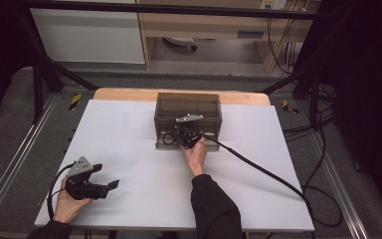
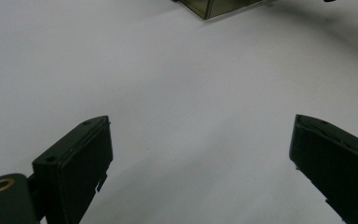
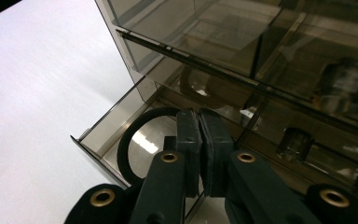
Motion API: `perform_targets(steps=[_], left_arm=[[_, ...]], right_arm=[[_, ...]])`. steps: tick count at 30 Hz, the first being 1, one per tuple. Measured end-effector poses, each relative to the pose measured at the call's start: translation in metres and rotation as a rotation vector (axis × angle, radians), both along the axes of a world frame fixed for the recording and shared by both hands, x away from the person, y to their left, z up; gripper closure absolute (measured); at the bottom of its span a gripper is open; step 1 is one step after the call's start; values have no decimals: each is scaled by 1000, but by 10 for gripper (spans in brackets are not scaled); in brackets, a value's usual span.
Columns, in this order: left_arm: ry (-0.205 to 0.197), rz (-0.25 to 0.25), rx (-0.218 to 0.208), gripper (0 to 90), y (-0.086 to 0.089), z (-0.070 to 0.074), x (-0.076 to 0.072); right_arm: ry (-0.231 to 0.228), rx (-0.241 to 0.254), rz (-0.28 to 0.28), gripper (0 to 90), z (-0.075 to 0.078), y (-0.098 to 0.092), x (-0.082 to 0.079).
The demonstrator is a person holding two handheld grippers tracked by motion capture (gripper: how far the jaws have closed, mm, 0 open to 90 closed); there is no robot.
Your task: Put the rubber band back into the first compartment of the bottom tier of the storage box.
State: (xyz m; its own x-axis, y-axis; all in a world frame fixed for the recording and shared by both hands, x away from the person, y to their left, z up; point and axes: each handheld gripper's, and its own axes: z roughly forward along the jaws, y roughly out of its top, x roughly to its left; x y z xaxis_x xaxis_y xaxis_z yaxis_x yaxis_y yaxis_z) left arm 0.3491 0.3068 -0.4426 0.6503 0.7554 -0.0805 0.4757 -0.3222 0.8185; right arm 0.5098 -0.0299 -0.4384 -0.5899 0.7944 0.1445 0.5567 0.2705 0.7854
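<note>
A smoky see-through drawer box (image 1: pixel 188 107) stands at the table's far middle. Its lower left drawer (image 3: pixel 107 121) is pulled out, and a black ring (image 3: pixel 123 149) lies inside it. My right gripper (image 3: pixel 199 140) reaches into that drawer with its jaws pressed together. The ring's right side runs behind the left jaw, so I cannot tell whether it is pinched. From above, the right gripper (image 1: pixel 180 138) sits at the box front with the ring (image 1: pixel 169 138) just to its left. My left gripper (image 1: pixel 106 175) rests near the front left, open with nothing between its jaws (image 2: pixel 200 158).
The white table (image 1: pixel 129 149) spreads wide between the two hands. A black cable (image 1: pixel 258 167) trails from the right gripper to the table's right front edge. A corner of the box (image 2: pixel 214 5) shows far ahead in the left gripper view. Other box compartments hold small round objects (image 3: pixel 296 140).
</note>
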Motion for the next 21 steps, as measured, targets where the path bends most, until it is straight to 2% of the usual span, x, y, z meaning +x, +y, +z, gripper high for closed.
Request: perform_targets(steps=[17, 21], left_arm=[[0, -1, 1, 56, 0, 0, 0], [0, -2, 2, 56, 0, 0, 0]], right_arm=[[0, -8, 10, 870, -7, 3, -2], [0, -11, 15, 837, -8, 3, -1]])
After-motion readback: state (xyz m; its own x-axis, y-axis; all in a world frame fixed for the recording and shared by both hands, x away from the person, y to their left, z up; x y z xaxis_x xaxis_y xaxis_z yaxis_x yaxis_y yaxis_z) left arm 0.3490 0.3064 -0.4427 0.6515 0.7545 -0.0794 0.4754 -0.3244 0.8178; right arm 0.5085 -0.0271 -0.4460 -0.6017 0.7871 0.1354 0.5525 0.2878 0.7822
